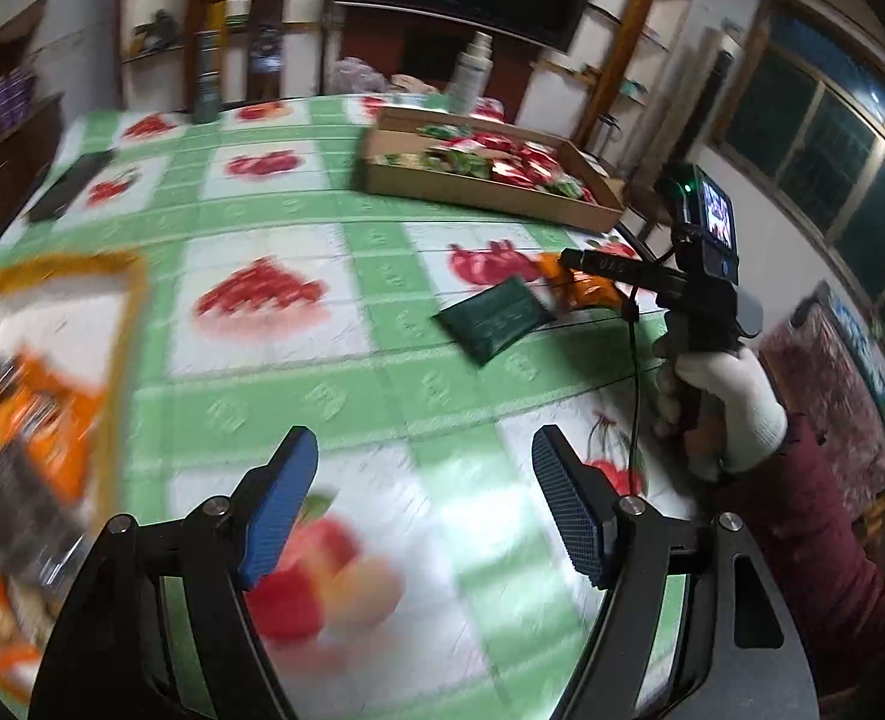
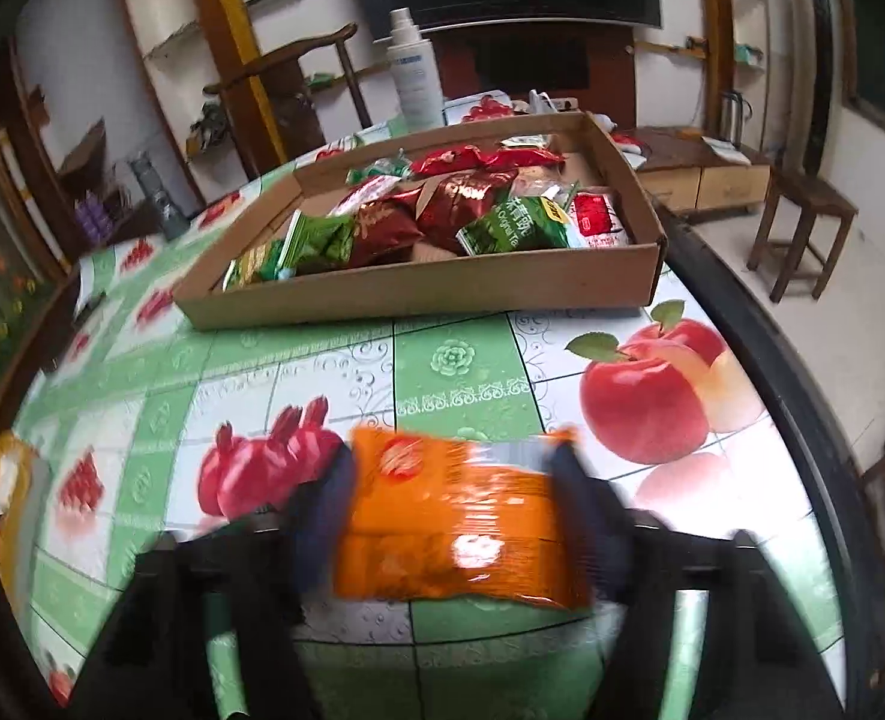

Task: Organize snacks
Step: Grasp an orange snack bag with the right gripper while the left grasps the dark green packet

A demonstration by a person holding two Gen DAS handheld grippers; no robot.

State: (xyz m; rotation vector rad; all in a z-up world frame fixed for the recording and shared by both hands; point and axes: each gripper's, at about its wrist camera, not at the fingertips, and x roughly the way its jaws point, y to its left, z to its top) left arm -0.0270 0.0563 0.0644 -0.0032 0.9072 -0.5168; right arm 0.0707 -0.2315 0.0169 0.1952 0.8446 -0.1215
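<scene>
Left gripper: fingers stood about half open with nothing between them, above a bare stretch of the fruit-print desk. Blurred orange packets lay in a yellow-rimmed box at the desk's left edge.

Right gripper: fingers were closed on an orange snack packet, one pad against each short end. The packet's long axis ran across the gap from finger to finger, its printed face up, and it sat close over the cloth; whether it touched the cloth, cannot tell. In the left wrist view the same packet stuck out of the right gripper near the desk's right edge, held by a white-gloved hand.

A dark green packet lay flat on the desk just beside the orange one, corner toward it.

A cardboard tray of red and green snack packets sat toward the far right edge of the desk, with a white spray bottle behind it.
</scene>
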